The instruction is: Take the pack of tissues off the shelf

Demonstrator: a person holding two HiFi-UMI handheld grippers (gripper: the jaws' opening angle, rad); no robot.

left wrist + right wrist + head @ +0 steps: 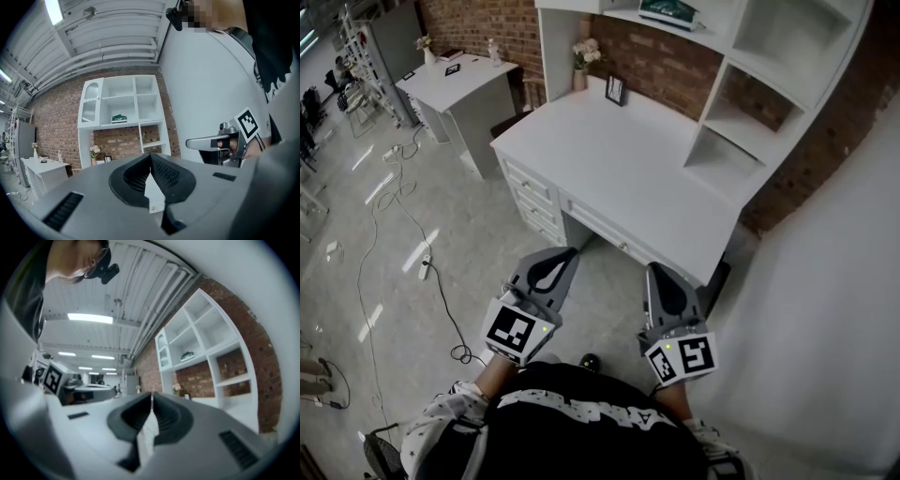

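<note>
two grippers held out side by side in front of the person, pointing about level toward the desk — left gripper (566, 253) and right gripper (657, 271) both clenched tight, nothing between the jaws. pack of tissues (667, 11) sits on an upper shelf of the white shelf unit (724, 62), well apart from both. white desk (619, 164) below it, brick wall (492, 21) behind. flower vase (584, 60) and picture frame (615, 90) at the desk's back — second table (455, 82) off left, cables (401, 202) across the floor (478, 234).
</note>
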